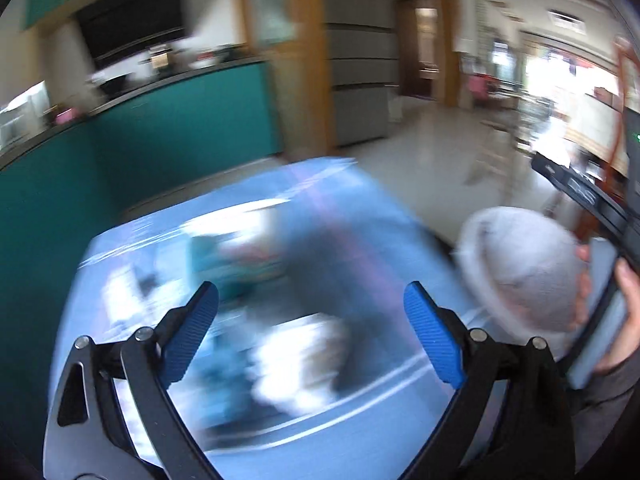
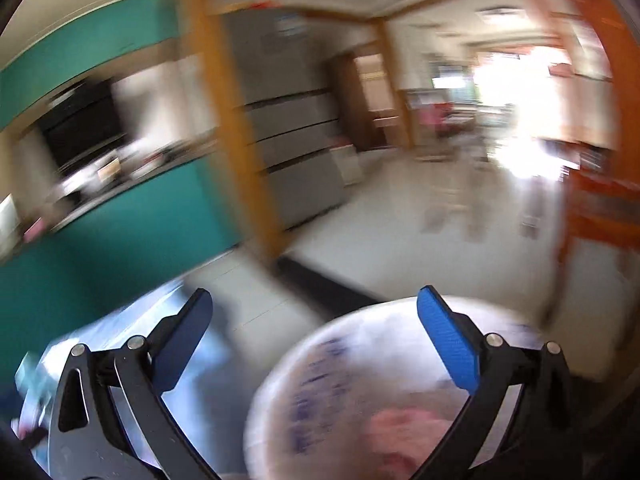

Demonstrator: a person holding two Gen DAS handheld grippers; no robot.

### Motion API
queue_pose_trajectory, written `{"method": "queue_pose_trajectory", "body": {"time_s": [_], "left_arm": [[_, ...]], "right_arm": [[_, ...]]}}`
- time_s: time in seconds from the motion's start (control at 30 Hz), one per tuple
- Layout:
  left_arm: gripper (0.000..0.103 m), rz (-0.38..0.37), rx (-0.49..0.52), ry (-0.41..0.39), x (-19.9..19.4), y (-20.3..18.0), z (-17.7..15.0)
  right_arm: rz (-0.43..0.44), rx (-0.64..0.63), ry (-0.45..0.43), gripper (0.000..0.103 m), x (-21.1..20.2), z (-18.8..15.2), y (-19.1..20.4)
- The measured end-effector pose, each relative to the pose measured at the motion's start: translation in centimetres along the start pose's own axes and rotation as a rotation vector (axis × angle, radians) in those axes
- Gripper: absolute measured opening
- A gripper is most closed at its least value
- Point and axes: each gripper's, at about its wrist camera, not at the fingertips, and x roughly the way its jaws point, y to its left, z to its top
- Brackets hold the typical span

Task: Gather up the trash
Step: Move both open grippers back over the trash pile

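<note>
Both grippers stand wide with nothing between their blue pads. From the left wrist view, the left gripper (image 1: 312, 328) hangs over a table covered in a light blue cloth (image 1: 360, 208), where blurred white and teal trash (image 1: 296, 360) lies in a heap just ahead of the fingertips; what each piece is cannot be told. To the right, off the table's edge, sits a round bin lined with a pale bag (image 1: 520, 272), and a hand (image 1: 624, 320) grips the other tool beside it. From the right wrist view, the right gripper (image 2: 312, 340) hovers above that bin's (image 2: 340, 380) open mouth, with something pink (image 2: 408, 432) lying inside.
</note>
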Motion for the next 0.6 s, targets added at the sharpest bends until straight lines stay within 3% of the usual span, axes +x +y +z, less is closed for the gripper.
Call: {"method": "queue_pose_trajectory", "body": {"time_s": [0.07,0.2,0.33,0.6], "left_arm": [[0.094,0.077,-0.071,0.032,-0.8,4.1,-1.2],[0.095,0.159,-0.203,0.101,-1.5,10.2,-3.4],[0.095,0.154,-0.277,0.125,-2.5,13.2,-4.6],[0.097,0.138,-0.231,0.116,-4.0,12.9,-5.3]], "right_arm": [[0.156,-0.143,0.109,0.100,1.2,-1.3,4.2],[0.402,-0.273,0.234,0.100,1.5,-3.7,11.4],[0.551,-0.324,0.353,0.100,2.0,-5.7,16.2],[0.559,-0.527,0.418,0.100,1.6,-9.2,21.5]]}}
